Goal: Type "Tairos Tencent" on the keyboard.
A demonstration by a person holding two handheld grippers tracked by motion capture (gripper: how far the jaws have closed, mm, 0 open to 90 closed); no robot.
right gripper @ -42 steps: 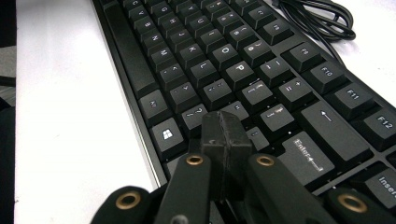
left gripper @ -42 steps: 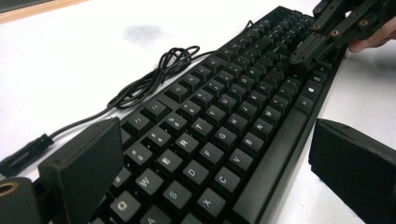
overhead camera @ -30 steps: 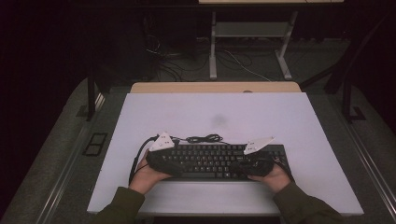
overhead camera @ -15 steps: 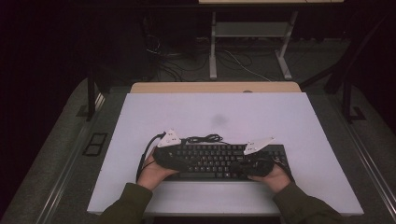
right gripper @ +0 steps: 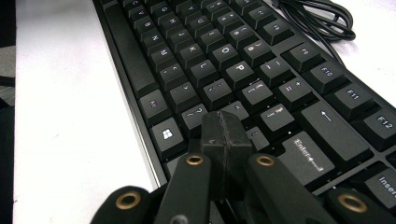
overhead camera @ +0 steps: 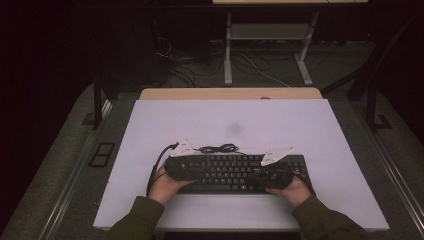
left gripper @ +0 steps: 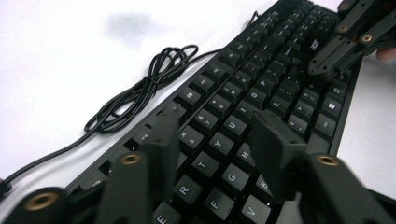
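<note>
While the keyboard [overhead camera: 235,172] lies at the table's [overhead camera: 150,130] near edge, the left gripper [left gripper: 219,135], half open and just closing, holds nothing; the right gripper [right gripper: 225,135], shut and empty, should press single keys squarely.

Matt black plastic keyboard [left gripper: 261,88]; smooth white tabletop [overhead camera: 280,120].

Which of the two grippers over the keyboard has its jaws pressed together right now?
The right gripper: its two jaws meet tip to tip above the keyboard near the Enter key. The left gripper has a visible gap between its jaws, which have just been closing, with nothing gripped between them.
</note>
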